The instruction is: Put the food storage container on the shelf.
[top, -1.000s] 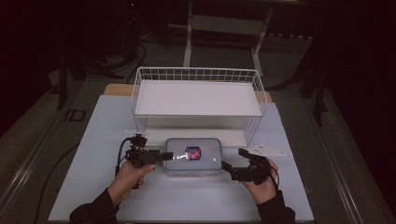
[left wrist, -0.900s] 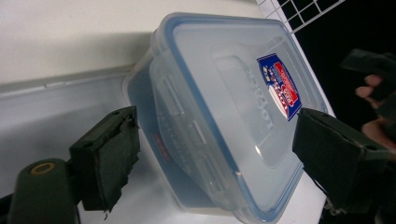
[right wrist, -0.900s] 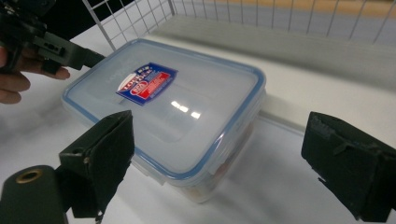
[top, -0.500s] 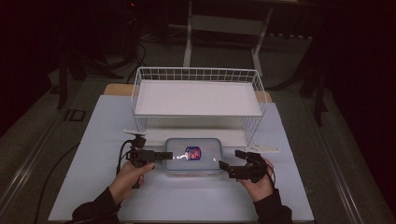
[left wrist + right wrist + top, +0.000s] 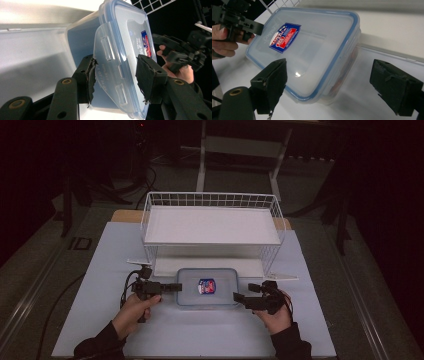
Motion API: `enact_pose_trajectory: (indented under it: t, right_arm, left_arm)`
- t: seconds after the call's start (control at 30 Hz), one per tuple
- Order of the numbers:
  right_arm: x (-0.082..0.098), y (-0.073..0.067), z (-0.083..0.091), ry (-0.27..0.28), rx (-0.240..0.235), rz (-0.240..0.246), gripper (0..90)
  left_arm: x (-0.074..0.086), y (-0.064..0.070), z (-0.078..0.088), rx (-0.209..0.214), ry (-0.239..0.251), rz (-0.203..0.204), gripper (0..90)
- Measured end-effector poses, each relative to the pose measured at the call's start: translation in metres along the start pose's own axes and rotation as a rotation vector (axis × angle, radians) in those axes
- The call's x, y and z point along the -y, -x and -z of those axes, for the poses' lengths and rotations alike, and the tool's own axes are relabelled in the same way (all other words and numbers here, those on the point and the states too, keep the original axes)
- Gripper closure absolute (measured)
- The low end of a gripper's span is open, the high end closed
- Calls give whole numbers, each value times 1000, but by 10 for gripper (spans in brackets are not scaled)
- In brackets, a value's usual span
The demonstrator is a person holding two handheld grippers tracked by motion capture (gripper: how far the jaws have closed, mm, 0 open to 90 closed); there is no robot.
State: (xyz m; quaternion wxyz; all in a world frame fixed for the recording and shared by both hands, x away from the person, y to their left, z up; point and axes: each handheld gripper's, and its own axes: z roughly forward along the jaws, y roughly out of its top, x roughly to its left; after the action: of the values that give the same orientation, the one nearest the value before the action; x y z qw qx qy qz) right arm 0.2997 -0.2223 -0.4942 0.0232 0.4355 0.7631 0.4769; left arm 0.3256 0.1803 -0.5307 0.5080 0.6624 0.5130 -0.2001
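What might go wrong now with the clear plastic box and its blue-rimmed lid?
The left gripper, whose jaws have just been closing, straddles only the lid's side flap; pulling may unlatch it rather than lift the clear plastic box. The right gripper is open at the other end, so the box may tilt or slide toward the white wire rack.

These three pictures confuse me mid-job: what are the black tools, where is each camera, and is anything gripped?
A person works at a table with a black two-jaw hand-held gripper in each hand. The high view looks down from above; the other two cameras ride on the grippers, looking along their jaws. On the pale blue table mat lie a clear rectangular plastic container with a blue-rimmed lid and a white wire basket shelf. The left hand-held gripper has just been closing around the container's side latch flap. The right hand-held gripper stands open at the opposite end, gripping nothing.
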Motion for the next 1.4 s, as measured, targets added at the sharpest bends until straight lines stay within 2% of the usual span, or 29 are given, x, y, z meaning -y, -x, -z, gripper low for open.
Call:
enact_pose_trajectory:
  t: [0.1, 0.13, 0.3, 0.4, 0.5, 0.57, 0.67, 0.8, 0.9, 1.0, 1.07, 1.23, 1.4]
  right_arm:
    - [0, 1, -3, -7, -14, -10, 162]
    - [-1, 1, -4, -9, -14, -12, 177]
    - [-1, 6, -10, -24, -36, -44, 254]
    - [0, 9, -11, -25, -56, -64, 307]
    - [2, 10, -11, -26, -78, -70, 359]
    - [2, 10, -10, -26, -101, -71, 431]
    - [1, 9, -8, -36, -100, -58, 480]
    - [1, 10, -7, -47, -116, -69, 480]
    - [2, 10, -9, -61, -118, -79, 426]
    - [2, 12, -8, -56, -124, -84, 478]
    - [2, 14, -8, -62, -133, -101, 468]
    - [2, 23, -11, -88, -183, -161, 393]
    - [5, 28, -12, -93, -257, -207, 477]
  left_arm:
    - [2, 0, 1, 10, 6, -13, 508]
    - [4, 0, 2, 15, 17, -30, 508]
    - [7, 3, 4, 27, 26, -52, 524]
    - [8, 3, 5, 47, 16, -71, 541]
    - [10, 3, 6, 55, 21, -81, 549]
    - [11, 2, 6, 58, 30, -81, 549]
    - [13, 3, 6, 60, 37, -84, 550]
    - [15, 3, 6, 59, 45, -94, 550]
    - [15, 3, 6, 63, 51, -95, 551]
    - [16, 3, 7, 65, 49, -102, 552]
    - [16, 4, 7, 63, 49, -114, 554]
    - [18, 4, 8, 75, 47, -130, 562]
    - [18, 5, 9, 78, 38, -142, 566]
